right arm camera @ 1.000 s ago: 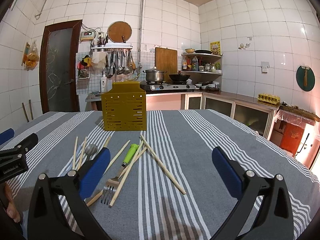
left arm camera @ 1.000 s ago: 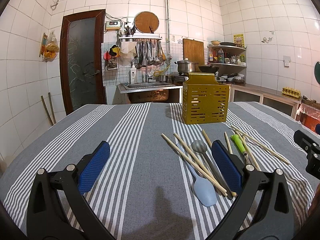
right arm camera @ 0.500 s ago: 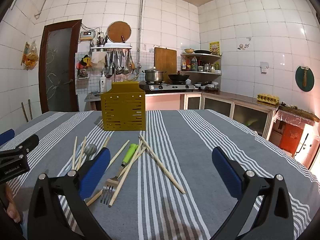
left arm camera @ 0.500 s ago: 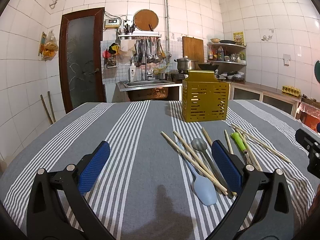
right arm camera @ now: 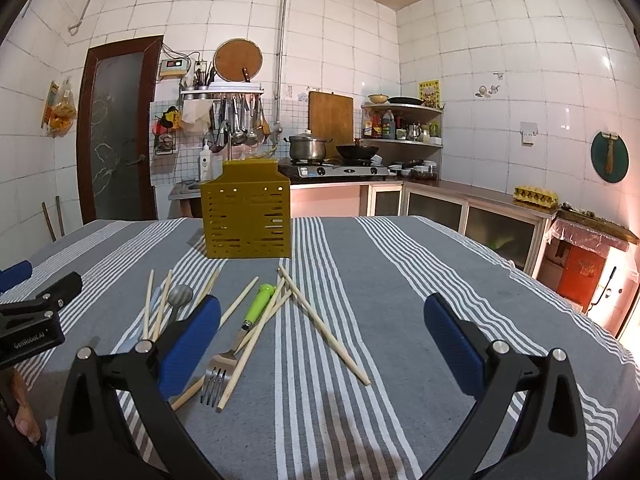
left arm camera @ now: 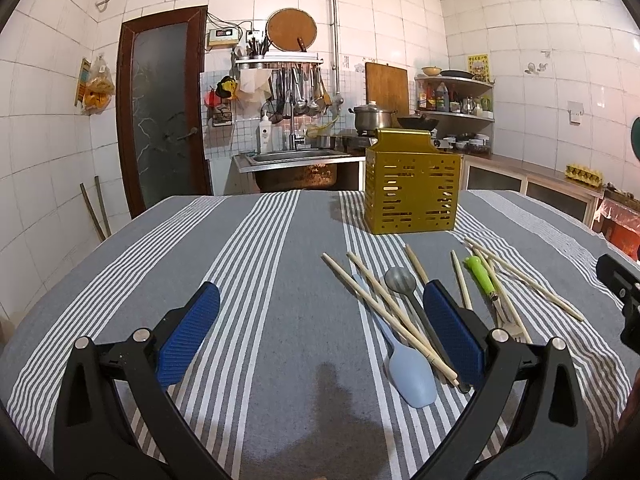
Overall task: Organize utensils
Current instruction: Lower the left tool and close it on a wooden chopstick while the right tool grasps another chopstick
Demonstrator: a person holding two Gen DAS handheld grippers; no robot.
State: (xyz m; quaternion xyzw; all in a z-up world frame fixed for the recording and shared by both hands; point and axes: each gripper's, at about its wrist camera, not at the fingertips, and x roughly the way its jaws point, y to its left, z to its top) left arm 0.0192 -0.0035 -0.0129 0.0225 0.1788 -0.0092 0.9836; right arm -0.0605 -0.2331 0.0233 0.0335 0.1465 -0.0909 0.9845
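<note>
**Utensils lie between our two grippers, long axes running toward the holder**

Left wrist view: our left gripper [left arm camera: 320, 328] hovers with its fingers [left arm camera: 188, 336] spread wide and nothing between them. The loose pile sits off to the right of that gap, not inside it. The pale blue spoon [left arm camera: 408, 368] and the grey spoon [left arm camera: 402, 282] lie just beside the right-hand finger, crossed by chopsticks [left arm camera: 384, 312]. Nearly all of them run lengthwise away from us, toward the yellow utensil holder [left arm camera: 412, 192] standing upright farther back on the striped table [left arm camera: 256, 280]. We judge a shift to the right is needed before closing.

Right wrist view: our right gripper [right arm camera: 322, 344] is also wide open and empty. Here the pile lies to the left: the green-handled fork [right arm camera: 240, 332] rests tines toward us just beside the left-hand finger, and one long chopstick [right arm camera: 324, 328] slants into the open gap. The holder [right arm camera: 246, 216] stands beyond, left of centre.

By our reading, the fork and that slanting chopstick suit the right gripper, the spoons the left.
</note>
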